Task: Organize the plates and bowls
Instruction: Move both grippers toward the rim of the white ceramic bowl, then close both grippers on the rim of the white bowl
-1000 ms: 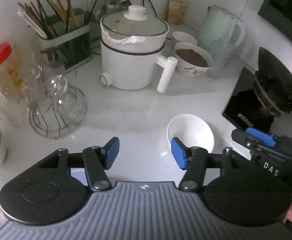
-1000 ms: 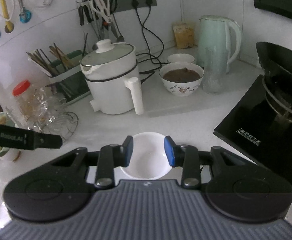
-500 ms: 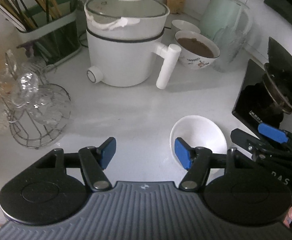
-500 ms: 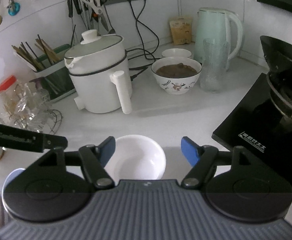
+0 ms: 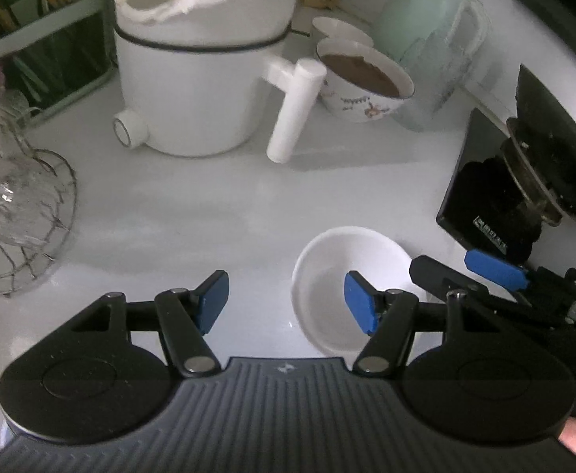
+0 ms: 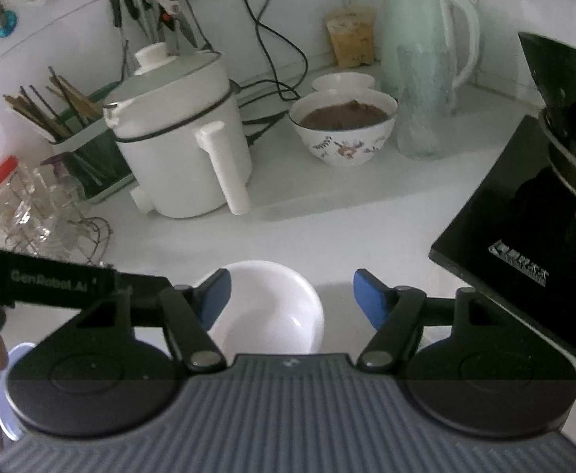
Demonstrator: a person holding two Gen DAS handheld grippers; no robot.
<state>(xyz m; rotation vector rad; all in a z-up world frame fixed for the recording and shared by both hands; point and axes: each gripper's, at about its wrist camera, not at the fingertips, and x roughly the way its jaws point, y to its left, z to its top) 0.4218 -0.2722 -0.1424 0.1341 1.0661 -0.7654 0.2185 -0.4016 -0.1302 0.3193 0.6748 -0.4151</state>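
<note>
The only lettering that reads clearly is "GenRobot.AI" in pale print along the black body of the left gripper (image 6: 71, 283), seen crossing the left edge of the right wrist view; a white logo and a line of small characters sit on the near corner of the glossy black induction cooktop (image 6: 524, 252), too small to make out. The small white bowl (image 6: 266, 307) stands upright on the white counter (image 5: 209, 205), mouth up, round and smooth, with a glazed sheen and a bright glint inside; being circular, it has no long axis. It lies near the front of the counter, left of the cooktop. The right gripper (image 6: 291, 295) has its blue-padded fingers spread wide and holds nothing; its left finger overlaps the bowl's left rim in the view, though contact cannot be confirmed, and its right finger stands clear to the right. The left gripper (image 5: 288, 303) is likewise wide open and empty, its right finger over the bowl's interior, its left over bare counter. Behind stands a white electric cooking pot (image 5: 197, 75) with a glass lid and a cylindrical handle angled down toward the counter, and beside it a patterned ceramic bowl (image 6: 343, 126) filled with something brown, a ribbed clear glass (image 6: 422, 106) and a pale green kettle (image 6: 425, 35).
</note>
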